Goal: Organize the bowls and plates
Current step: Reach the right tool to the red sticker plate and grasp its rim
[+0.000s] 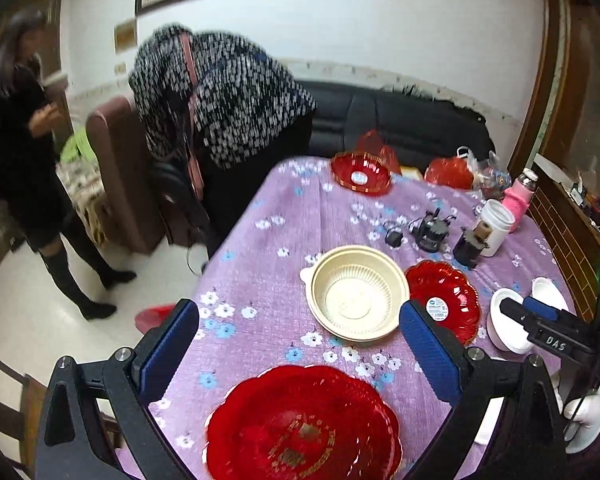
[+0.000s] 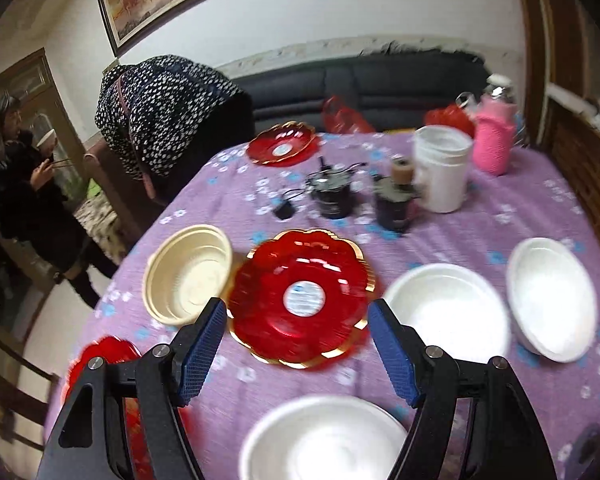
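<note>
Both tools ran empty. Your left tool (image 1: 300, 344) stood wide, nothing between its blue pads. Your right tool (image 2: 298, 354) stood wide too, pads clear of everything.

Landmark: the red scalloped plate (image 2: 300, 298) with the round white label, mid-counter (image 2: 480, 216).

- Cream bowl (image 2: 188, 274) sat just beside that plate on its left, rims near touching or touching; too blurred to say which.
- Two white bowls, one (image 2: 448, 310) and another (image 2: 552, 296), lay to its right, the first just beside it, the second further out.
- A third white dish (image 2: 324, 440) lay nearer you than the plate, below your right tool.
- A large red plate (image 1: 304, 424) with gold lettering lay near your edge, to the plate's left, under your left tool.
- A red bowl (image 2: 282, 144) sat well beyond it, at the far edge.
- White cup (image 2: 442, 168), pink bottle (image 2: 494, 136) and small dark gadgets (image 2: 332, 192) stood beyond it; not task items.

Key relation: the labelled plate lay straight ahead of your right tool, framed between its pads, and off to the right of your left tool. Your right hand looked the nearer. The plate is round, so no long axis; its flat rim likely calls for an edge pinch. The cream bowl lay dead ahead of your left tool.

Two people stood off the counter's far left; no interference.
</note>
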`<state>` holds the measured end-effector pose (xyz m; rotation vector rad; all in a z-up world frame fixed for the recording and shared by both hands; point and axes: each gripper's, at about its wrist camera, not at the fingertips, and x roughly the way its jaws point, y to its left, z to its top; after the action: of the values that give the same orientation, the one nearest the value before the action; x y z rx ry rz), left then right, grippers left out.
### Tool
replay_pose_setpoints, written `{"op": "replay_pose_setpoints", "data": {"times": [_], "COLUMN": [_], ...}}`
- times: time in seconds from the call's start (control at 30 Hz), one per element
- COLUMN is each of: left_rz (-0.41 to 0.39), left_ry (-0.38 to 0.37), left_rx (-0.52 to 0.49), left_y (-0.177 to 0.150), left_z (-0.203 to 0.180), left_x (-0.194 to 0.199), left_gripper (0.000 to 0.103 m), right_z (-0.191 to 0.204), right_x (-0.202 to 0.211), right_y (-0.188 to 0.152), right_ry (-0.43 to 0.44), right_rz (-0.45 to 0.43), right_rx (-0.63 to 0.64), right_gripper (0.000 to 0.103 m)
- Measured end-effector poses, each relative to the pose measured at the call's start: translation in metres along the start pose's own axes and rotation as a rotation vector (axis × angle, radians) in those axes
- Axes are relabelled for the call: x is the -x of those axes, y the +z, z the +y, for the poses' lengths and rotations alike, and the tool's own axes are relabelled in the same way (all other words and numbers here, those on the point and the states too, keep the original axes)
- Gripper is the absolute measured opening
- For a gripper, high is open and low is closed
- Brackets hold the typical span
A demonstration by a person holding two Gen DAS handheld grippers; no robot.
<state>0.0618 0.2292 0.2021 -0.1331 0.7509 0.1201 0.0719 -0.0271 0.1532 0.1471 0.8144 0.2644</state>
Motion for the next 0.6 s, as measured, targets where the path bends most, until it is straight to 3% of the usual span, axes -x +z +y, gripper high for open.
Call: {"op": "replay_pose_setpoints", "data": {"times": [0.33, 0.5, 0.6], "left_rz": [0.185, 0.243, 0.289], "left_ry": [-0.109, -0.166, -0.252], "left_rx": [0.123, 0.116, 0.11], "left_y": [-0.011, -0.021, -0.03], "left_z": [0.014, -0.003, -0.02], "left_x": [-0.094, -0.118, -0.123], "left_gripper": [0.1, 0.1, 0.1], "right_z": [-0.005, -0.024, -0.034], "right_x": [-0.056, -0.076, -0.082], "right_y": [0.018, 0.014, 0.012], "right_ry": [0.007, -0.041, -0.048], "right_rz": [0.085, 0.133, 0.145], "right_rx": [-0.018, -0.026, -0.043], "right_gripper": [0.077, 0.077, 0.077]}}
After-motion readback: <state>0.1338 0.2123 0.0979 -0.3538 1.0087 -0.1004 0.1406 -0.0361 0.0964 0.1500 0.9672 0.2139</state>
